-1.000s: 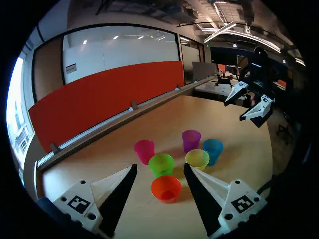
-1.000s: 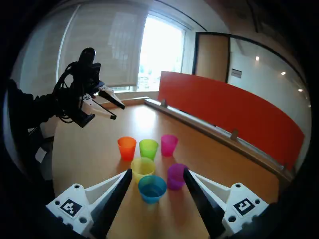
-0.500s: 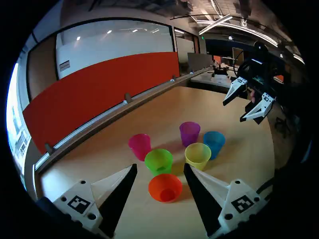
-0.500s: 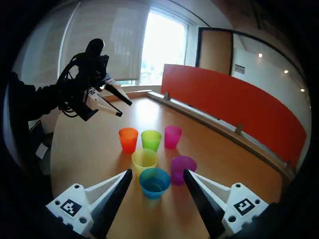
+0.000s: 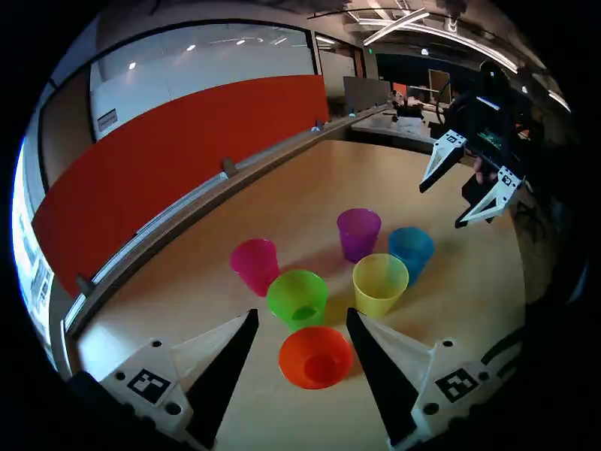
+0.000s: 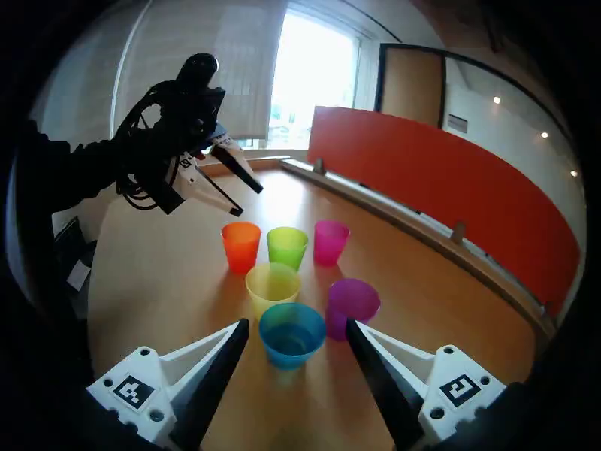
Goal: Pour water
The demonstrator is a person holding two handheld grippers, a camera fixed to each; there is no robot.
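right tongs (image 6: 295,323) spread apart, blue cup (image 6: 291,344) nearest

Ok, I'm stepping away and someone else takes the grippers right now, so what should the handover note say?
Left gripper: open, empty, orange cup right ahead of it.
Right gripper: open, empty, blue cup right ahead of it.
Things: six cups stand upright in a cluster on the table: those two plus green, pink, yellow, purple.
Done: no cup gripped, no pouring under way. I cannot tell whether any cup holds water.
Left: grip a cup, probably the orange or blue one, and pour into another.
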